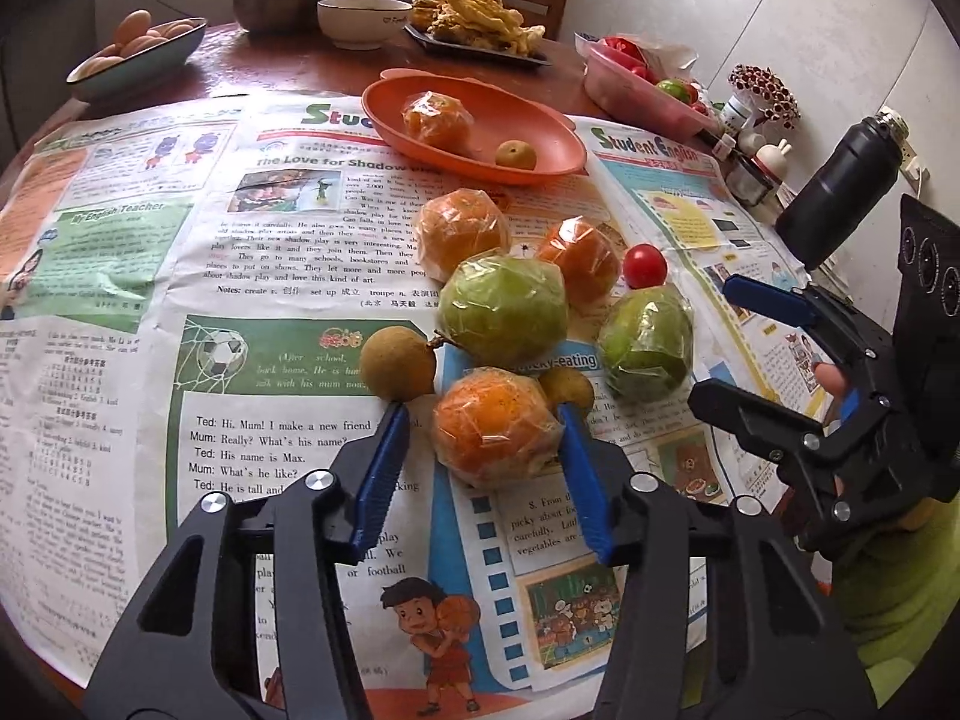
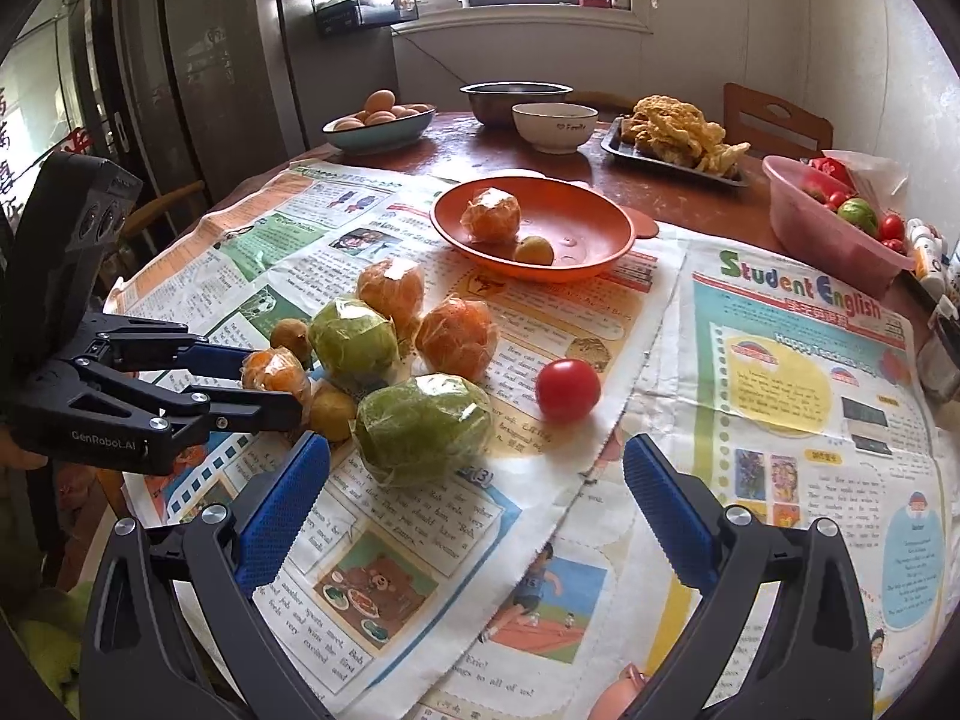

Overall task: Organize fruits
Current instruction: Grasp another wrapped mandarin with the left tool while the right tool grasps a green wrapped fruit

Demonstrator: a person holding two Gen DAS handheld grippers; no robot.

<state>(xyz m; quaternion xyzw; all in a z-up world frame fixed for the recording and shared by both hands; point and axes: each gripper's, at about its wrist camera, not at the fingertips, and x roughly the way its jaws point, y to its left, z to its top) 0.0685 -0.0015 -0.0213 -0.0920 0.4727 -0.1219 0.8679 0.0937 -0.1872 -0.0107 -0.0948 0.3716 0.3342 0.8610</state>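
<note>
My left tool (image 1: 483, 438) straddles a plastic-wrapped orange (image 1: 493, 427) in the fruit cluster near the middle of the newspaper-covered desk (image 1: 180, 324); its blue pads sit at the wrapper's sides, though I cannot tell whether they press it. My right tool (image 2: 474, 480) hangs spread wide, holding nothing, just before a wrapped green fruit (image 2: 423, 427). The orange plate (image 2: 600, 252) toward the far edge holds another wrapped orange (image 2: 491, 215).

Behind the newspapers (image 2: 780, 420): eggs in a bowl (image 2: 384, 132), steel basin (image 2: 516, 99), white bowl (image 2: 555, 126), tray of fried food (image 2: 678, 135), black flask (image 1: 840, 198).
</note>
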